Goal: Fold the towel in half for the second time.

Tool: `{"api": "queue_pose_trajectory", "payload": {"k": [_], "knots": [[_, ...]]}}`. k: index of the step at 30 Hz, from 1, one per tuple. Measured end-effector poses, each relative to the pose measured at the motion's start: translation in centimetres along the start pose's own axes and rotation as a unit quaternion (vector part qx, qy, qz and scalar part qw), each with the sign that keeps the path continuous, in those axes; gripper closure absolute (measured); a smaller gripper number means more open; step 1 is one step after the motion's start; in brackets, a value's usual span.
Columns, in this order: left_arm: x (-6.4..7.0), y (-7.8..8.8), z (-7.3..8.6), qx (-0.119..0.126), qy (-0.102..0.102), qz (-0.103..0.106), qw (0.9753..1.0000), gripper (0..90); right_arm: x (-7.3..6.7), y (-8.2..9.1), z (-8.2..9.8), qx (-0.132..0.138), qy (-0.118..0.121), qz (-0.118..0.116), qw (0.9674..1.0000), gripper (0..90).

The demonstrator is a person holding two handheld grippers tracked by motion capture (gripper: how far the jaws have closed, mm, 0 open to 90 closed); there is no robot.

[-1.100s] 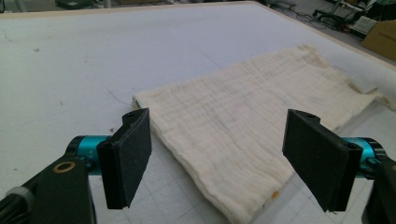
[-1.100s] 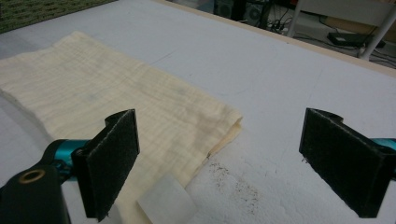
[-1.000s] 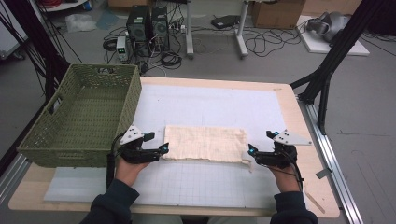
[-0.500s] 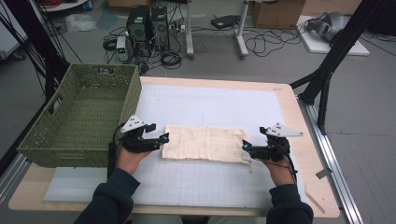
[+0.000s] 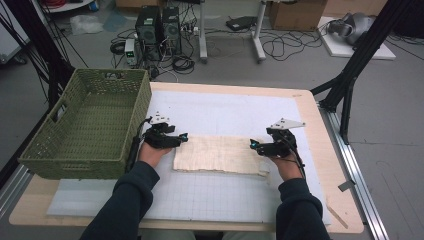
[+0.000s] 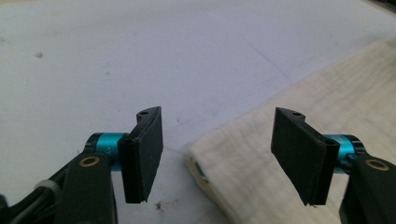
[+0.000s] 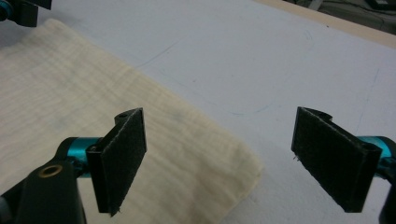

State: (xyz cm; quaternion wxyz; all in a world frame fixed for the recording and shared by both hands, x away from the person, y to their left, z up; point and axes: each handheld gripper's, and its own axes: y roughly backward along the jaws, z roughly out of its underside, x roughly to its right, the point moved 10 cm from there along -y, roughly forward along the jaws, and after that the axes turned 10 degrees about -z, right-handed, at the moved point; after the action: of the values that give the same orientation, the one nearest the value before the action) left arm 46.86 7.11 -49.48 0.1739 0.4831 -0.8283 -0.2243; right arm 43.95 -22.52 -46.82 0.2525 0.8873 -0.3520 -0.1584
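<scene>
Green wicker basket (image 5: 85, 125) stands at the left of the table, on the white gridded mat (image 5: 215, 195), and nothing can be seen in it. Just to its right, the left gripper (image 5: 183, 137) sits at the far left corner of the cloth (image 5: 220, 155), a cream, folded rectangle lying flat near the middle of the mat. In the left gripper view the two black jaws straddle that corner (image 6: 196, 154): one pad (image 6: 144, 154) is over bare mat, the other (image 6: 299, 158) over the fabric, and neither presses on it. The jaws have just been closing, with the cloth corner between them, but a clear gap remains on both sides, so the tool is parted and grips nothing.

At the right end of the cloth, the right gripper (image 5: 254, 145) is placed at the far right corner. In the right gripper view its jaws likewise stand wide apart, one pad (image 7: 119, 158) above the fabric (image 7: 70, 93), the other (image 7: 331, 156) above the mat beyond the cloth's edge; they too have just been closing, and no pad touches the weave.

Judged from this arrangement, the work is at an early stage: both tools are positioned on the two far corners, but the grasp itself is not made. What remains appears to be the pinch at each corner, then the lift and a further fold or a transfer towards the basket; which of these is intended cannot be told.
</scene>
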Motion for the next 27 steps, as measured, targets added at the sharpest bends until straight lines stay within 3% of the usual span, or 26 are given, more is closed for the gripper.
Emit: {"api": "queue_pose_trajectory", "payload": {"k": [2,5,9,15,17,20,22,23,27], "knots": [[-0.3,-0.5,0.2,-0.009,-0.001,-0.005,0.9999,36.9,0.8,-0.4,0.5,-0.012,-0.009,0.008,0.9999,18.2],[-0.2,-0.9,0.5,-0.017,-0.016,-0.005,0.9997,47.5,2.0,-1.0,1.3,-0.02,-0.034,0.02,0.999,29.1],[0.1,-1.2,0.8,-0.025,-0.031,-0.005,0.9992,59.2,2.6,-1.6,1.7,-0.026,-0.038,0.02,0.9987,38.4],[0.4,-1.1,0.9,-0.027,-0.047,0.001,0.9985,78.7,2.9,-2.5,2.4,-0.054,-0.026,0.015,0.9981,51.8],[0.5,-1.1,0.9,-0.027,-0.047,0.004,0.9985,84.3,2.9,-2.7,2.5,-0.056,-0.021,0.007,0.9982,56.8],[0.4,-1.1,1.0,-0.028,-0.042,0.007,0.9987,86.0,2.6,-3.2,3.0,-0.071,-0.021,-0.009,0.9972,64.7],[0.3,-1.0,0.9,-0.025,-0.029,0.009,0.9992,86.5,2.3,-3.3,3.0,-0.068,-0.029,-0.023,0.997,76.6],[0.2,-0.9,0.9,-0.027,-0.03,0.01,0.9991,86.7,2.2,-3.2,2.9,-0.07,-0.029,-0.023,0.9969,84.7],[-0.3,-0.6,0.1,-0.004,-0.012,0.0,0.9999,87.0,2.2,-3.1,2.7,-0.076,-0.005,0.001,0.9971,86.8]]}}
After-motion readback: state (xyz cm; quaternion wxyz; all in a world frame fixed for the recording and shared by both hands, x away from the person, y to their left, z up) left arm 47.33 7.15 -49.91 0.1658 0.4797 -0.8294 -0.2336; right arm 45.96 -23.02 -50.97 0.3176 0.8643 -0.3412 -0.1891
